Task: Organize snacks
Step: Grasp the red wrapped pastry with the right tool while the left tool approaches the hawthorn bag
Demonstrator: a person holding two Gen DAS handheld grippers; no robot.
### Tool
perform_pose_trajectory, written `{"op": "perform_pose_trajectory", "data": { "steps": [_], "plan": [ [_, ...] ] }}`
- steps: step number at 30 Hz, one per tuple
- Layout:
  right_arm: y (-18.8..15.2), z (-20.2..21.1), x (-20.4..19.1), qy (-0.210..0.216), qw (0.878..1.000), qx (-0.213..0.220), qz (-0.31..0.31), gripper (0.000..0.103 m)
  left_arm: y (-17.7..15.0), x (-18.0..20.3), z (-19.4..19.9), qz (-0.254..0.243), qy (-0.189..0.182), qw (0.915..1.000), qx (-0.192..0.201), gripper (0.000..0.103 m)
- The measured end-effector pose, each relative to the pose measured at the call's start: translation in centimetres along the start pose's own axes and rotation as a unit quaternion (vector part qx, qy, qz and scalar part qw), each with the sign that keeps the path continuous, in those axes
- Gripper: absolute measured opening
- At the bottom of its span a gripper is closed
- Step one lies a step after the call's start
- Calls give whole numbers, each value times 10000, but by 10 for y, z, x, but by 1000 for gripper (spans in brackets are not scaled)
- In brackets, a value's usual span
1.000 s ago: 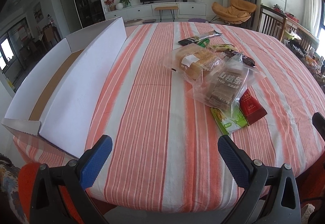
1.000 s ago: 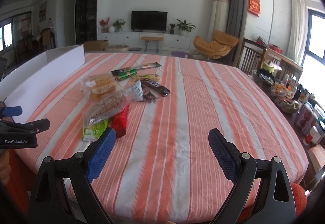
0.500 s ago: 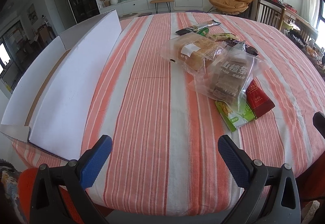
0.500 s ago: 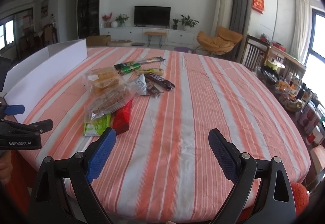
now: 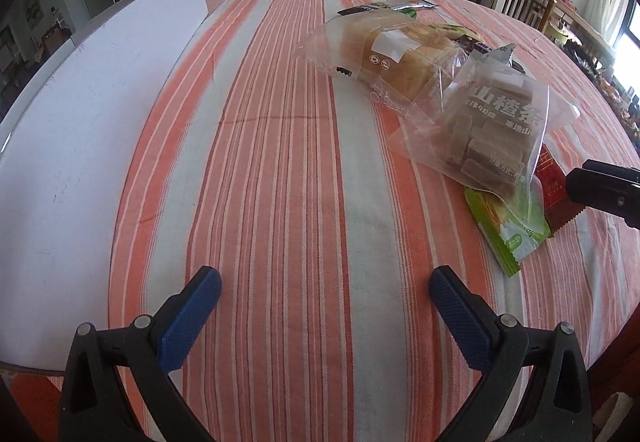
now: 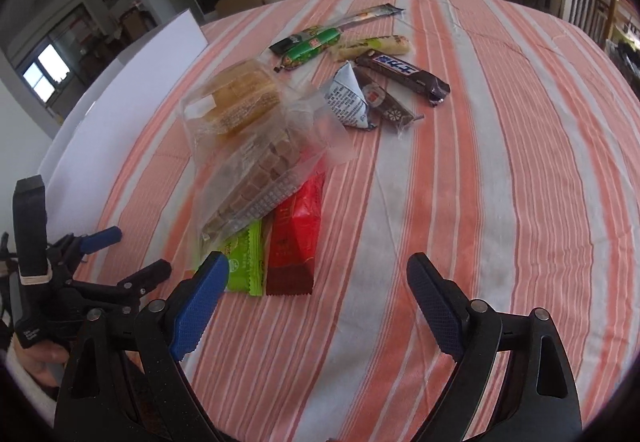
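A pile of snacks lies on the striped tablecloth (image 6: 500,161): a clear bread bag (image 6: 240,97), a clear bag of brown cubes (image 6: 260,181), a green packet (image 6: 244,262), a red packet (image 6: 298,234), a dark chocolate bar (image 6: 404,75) and a white triangular packet (image 6: 348,97). My right gripper (image 6: 318,262) hangs over the near end of the red packet; its jaws are wide and closing, and the pads touch nothing. My left gripper (image 5: 324,278) stands open over bare cloth, left of the bag of brown cubes (image 5: 492,133) and the bread bag (image 5: 396,57).
A white cardboard box (image 5: 80,121) lies along the table's left edge, its wall facing the snacks. More long packets, one a green sausage (image 6: 310,45), lie behind the pile. A wooden chair (image 6: 588,9) stands at the far right. A hand (image 6: 44,358) holds the left gripper.
Both grippers have moved forward and tipped down over the table. The snack pile now looks closer in both views, and the right gripper has come up to the red and green packets.
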State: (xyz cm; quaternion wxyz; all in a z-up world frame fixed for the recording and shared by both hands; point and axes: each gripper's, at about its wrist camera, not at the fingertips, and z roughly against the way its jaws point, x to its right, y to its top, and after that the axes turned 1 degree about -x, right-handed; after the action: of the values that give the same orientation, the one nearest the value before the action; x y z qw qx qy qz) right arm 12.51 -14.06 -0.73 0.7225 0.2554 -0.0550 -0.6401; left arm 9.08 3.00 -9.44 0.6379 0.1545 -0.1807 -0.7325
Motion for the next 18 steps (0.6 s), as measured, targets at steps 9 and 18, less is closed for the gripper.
{"op": "perform_pose_trajectory", "data": {
  "steps": [9, 18],
  "plan": [
    [20, -31, -16, -260, 9989, -284, 274, 54, -13, -2, 5, -111, -76, 9993, 350, 103],
    [-11, 1, 43, -1077, 9941, -18, 79, 26, -3, -1, 6, -209, -303, 9992, 134, 103]
  ]
}}
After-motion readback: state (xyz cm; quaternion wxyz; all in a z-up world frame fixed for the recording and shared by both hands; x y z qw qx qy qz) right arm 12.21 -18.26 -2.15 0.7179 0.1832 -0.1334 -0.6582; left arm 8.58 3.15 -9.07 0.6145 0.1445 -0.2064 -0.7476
